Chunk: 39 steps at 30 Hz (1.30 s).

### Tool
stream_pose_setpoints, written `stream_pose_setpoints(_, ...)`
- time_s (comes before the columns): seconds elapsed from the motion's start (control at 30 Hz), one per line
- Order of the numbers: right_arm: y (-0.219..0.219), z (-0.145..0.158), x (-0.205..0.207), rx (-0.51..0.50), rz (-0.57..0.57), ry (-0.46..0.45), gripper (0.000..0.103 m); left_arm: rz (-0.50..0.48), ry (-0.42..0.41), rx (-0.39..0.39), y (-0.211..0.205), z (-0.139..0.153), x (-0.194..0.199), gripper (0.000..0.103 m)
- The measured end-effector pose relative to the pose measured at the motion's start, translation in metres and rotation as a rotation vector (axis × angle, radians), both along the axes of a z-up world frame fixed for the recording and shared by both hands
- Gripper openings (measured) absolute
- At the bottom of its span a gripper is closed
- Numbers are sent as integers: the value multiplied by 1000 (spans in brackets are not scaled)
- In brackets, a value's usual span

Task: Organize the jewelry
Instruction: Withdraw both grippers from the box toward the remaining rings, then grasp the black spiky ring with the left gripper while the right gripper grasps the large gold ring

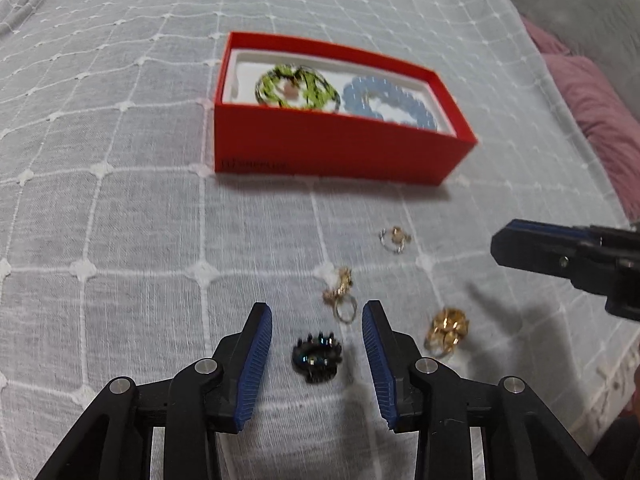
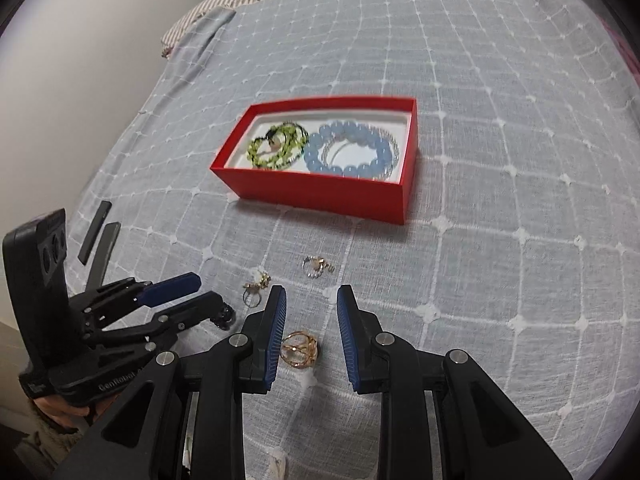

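Observation:
A red box (image 1: pixel 336 152) (image 2: pixel 320 192) sits on the grey bedspread, holding a green bead bracelet (image 1: pixel 296 86) (image 2: pixel 278 146) and a blue bead bracelet (image 1: pixel 384 98) (image 2: pixel 350 148). Several rings lie in front of it. My left gripper (image 1: pixel 317 310) (image 2: pixel 200 290) is open, its jaws either side of a dark spiky ring (image 1: pixel 317 357) (image 2: pixel 224 316). My right gripper (image 2: pixel 312 294) is open above a gold flower ring (image 2: pixel 300 350) (image 1: pixel 446 330); in the left wrist view only its side (image 1: pixel 560 256) shows. A gold charm ring (image 1: pixel 340 292) (image 2: pixel 254 286) and a small silver-gold ring (image 1: pixel 395 239) (image 2: pixel 318 266) lie between the grippers and the box.
The grey checked bedspread (image 1: pixel 120 200) (image 2: pixel 500 200) covers the whole surface. Two dark flat strips (image 2: pixel 98 236) lie at the left. A purple pillow (image 1: pixel 592 120) and grey cushion lie at the right edge. A white wall (image 2: pixel 60 80) borders the bed's left side.

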State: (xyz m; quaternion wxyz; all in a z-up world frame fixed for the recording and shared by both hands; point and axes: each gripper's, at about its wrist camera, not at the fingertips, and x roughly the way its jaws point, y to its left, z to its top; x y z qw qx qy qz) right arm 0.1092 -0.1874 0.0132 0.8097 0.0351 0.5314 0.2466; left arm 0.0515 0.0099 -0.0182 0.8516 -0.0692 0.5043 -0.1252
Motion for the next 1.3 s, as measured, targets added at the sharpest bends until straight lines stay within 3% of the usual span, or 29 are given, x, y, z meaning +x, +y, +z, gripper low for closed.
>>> stream_pose_setpoints(0.13,4,-12,2,14,21,65,28,-12,27,20,-6,-8,-4,40)
stream_pose_setpoints(0.63,16,-23,0,-2,69,108,28,-53,46,86,-19,-17,-6,40)
stream_pose_setpoints(0.7,18,-24,-1,-7,77,111,28,-54,44,91,-19,-18,-6,38)
stream_pose_setpoints(0.83,22,-28,-1,-22,85,117,28,-53,43,84,-18,-17,-4,23)
stream_pose_setpoints(1.3,31,-42,2,-70,98,129,31,-61,12,64,-16,-10,-7,23)
